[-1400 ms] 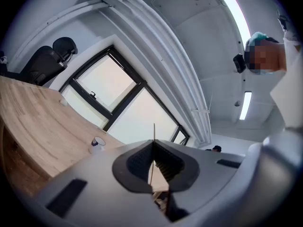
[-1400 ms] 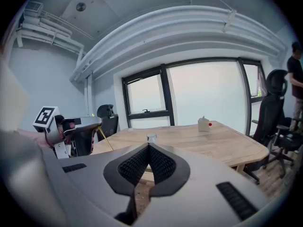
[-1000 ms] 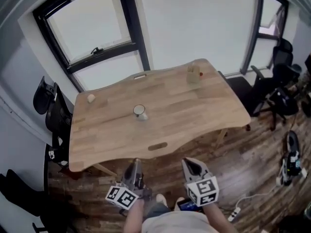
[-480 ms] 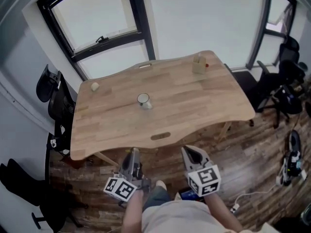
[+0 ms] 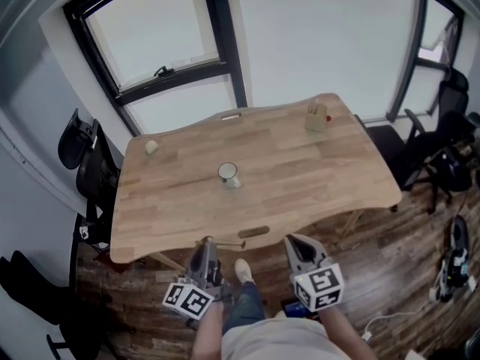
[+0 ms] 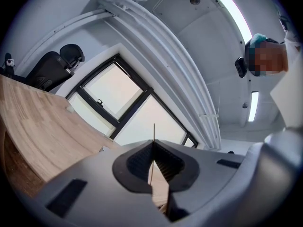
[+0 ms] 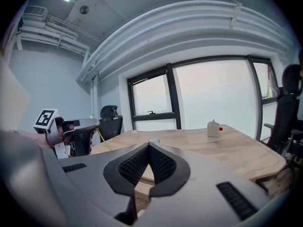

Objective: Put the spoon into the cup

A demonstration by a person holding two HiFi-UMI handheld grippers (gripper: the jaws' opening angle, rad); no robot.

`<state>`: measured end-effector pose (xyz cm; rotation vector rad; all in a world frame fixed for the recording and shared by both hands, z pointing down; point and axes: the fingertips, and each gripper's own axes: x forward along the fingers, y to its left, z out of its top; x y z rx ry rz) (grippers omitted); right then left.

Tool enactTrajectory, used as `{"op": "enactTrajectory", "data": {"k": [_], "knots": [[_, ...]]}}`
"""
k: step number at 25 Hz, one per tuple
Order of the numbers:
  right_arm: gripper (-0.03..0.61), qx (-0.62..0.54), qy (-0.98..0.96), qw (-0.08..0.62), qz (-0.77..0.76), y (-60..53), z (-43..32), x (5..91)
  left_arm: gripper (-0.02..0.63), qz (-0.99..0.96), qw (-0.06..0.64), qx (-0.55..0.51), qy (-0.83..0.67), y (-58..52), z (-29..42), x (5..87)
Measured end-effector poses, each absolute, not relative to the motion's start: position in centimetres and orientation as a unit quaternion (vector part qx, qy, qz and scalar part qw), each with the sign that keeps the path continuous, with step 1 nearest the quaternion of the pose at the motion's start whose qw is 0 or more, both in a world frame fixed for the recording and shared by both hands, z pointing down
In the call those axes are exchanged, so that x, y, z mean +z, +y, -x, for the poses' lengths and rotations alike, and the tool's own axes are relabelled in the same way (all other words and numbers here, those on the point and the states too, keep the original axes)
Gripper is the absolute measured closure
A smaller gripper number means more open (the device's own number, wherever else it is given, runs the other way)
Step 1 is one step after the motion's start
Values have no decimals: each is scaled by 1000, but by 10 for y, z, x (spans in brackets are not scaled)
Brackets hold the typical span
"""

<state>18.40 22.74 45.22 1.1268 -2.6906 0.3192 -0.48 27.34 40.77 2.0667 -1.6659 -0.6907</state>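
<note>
From the head view, I am holding both tools just off the near edge of the desk (image 5: pixel 315 171). My left tool (image 5: pixel 207 243) is clamping the spoon (image 5: pixel 227 243), which is lying crosswise at the tips and sticking out mostly toward my right tool (image 5: pixel 292 241). The right tool's jaws are pressing together with nothing in them. The cup (image 5: pixel 229 175) is standing upright near the middle of the desk, well apart from both tools. A small block (image 5: pixel 317 117) is sitting near the far right corner and a small pale object (image 5: pixel 151 147) near the far left corner. Dark chairs (image 5: pixel 81 160) are standing on the left.

In the left gripper view, my left tool (image 6: pixel 153 144) is pinching the spoon (image 6: pixel 154 132) between closed jaws. I am seeing it edge-on as a thin line rising past the tips, against the window (image 6: pixel 118 93). The desk (image 6: pixel 38 122) is stretching off to the left.

In the right gripper view, my right tool (image 7: pixel 149 146) is showing its pads meeting, empty. The cup (image 7: pixel 154 140) is peeking just above the tips, farther along the desk (image 7: pixel 236 150). The block (image 7: pixel 214 128) is standing near the far right. My left tool (image 7: pixel 81 129) is showing at the left, with the spoon (image 7: pixel 102 139) slanting down from it.
</note>
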Motion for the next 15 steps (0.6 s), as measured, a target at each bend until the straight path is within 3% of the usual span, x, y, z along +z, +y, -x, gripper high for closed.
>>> {"op": "enactTrajectory", "data": {"k": [15], "knots": [[581, 148, -885, 111, -426, 68, -107, 458, 611, -735, 231, -246, -588, 112, 109, 419]]}}
